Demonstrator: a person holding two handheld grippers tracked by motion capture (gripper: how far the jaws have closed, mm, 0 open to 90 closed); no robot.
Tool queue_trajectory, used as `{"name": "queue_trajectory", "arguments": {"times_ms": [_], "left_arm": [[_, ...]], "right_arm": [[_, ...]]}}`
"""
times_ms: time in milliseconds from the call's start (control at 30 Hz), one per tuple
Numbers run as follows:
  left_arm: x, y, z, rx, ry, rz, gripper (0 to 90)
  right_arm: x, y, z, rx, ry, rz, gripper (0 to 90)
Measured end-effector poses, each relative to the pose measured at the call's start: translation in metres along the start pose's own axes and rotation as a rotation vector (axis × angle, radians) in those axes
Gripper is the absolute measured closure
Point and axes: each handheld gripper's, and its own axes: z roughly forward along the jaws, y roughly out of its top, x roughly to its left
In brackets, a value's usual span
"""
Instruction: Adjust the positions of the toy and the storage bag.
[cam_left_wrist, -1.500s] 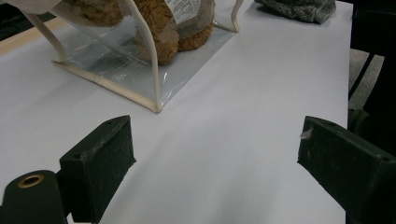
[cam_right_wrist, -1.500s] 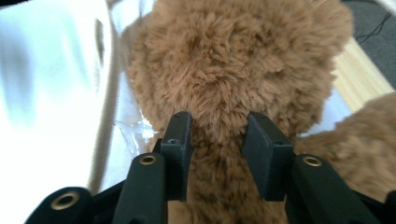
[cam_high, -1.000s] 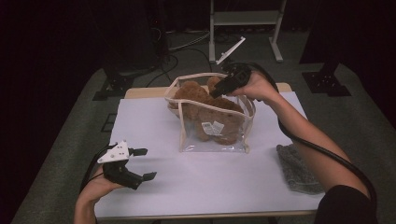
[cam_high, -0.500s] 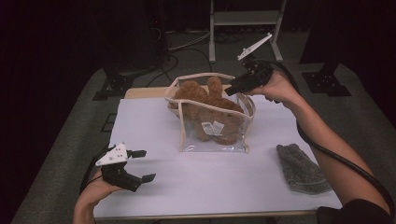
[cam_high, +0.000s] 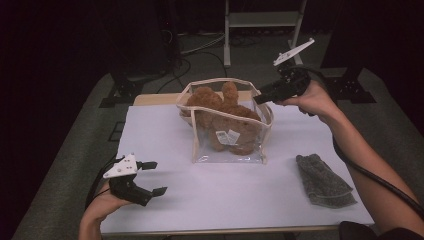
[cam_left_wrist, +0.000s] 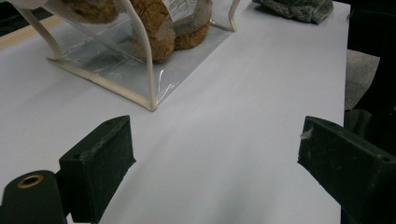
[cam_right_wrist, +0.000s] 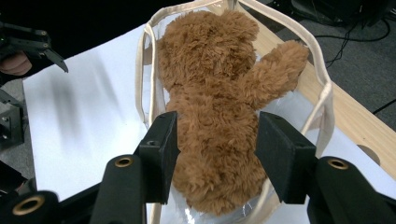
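My right tongs (cam_high: 261, 98) have pulled back right of the clear pouch (cam_high: 227, 131) at the counter's (cam_high: 165, 130) far centre, half open and empty, leaving the plush bear (cam_right_wrist: 219, 102) seated inside. Insertion appears done. My left tongs (cam_high: 152, 177) rest wide, empty, near left.

The clear bag (cam_high: 227, 142) stands mid-bench with its mouth open upward, but the brown plush bear (cam_high: 225, 117) takes up most of the inside. Open white bench (cam_high: 225, 195) runs along the near edge between the left claw (cam_high: 152, 177) and the grey cloth (cam_high: 322, 180) at the right. The right claw (cam_high: 257, 98) hangs above the bag's far right rim, apart from it.
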Motion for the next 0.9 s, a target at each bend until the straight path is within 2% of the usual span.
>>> {"name": "queue_trajectory", "arguments": {"times_ms": [233, 600, 900], "left_arm": [[0.0, -0.001, 0.002, 0.006, -0.003, -0.001, 9.4], [0.001, -0.003, 0.005, 0.011, -0.015, -0.007, 9.4], [0.001, -0.003, 0.005, 0.011, -0.018, -0.003, 9.4]], "right_arm": [[-0.001, -0.014, -0.012, -0.014, -0.01, 0.012, 46.7], [-0.006, -0.051, -0.031, -0.046, -0.024, 0.069, 45.1], [-0.004, -0.071, -0.039, -0.063, -0.034, 0.097, 43.9]]}}
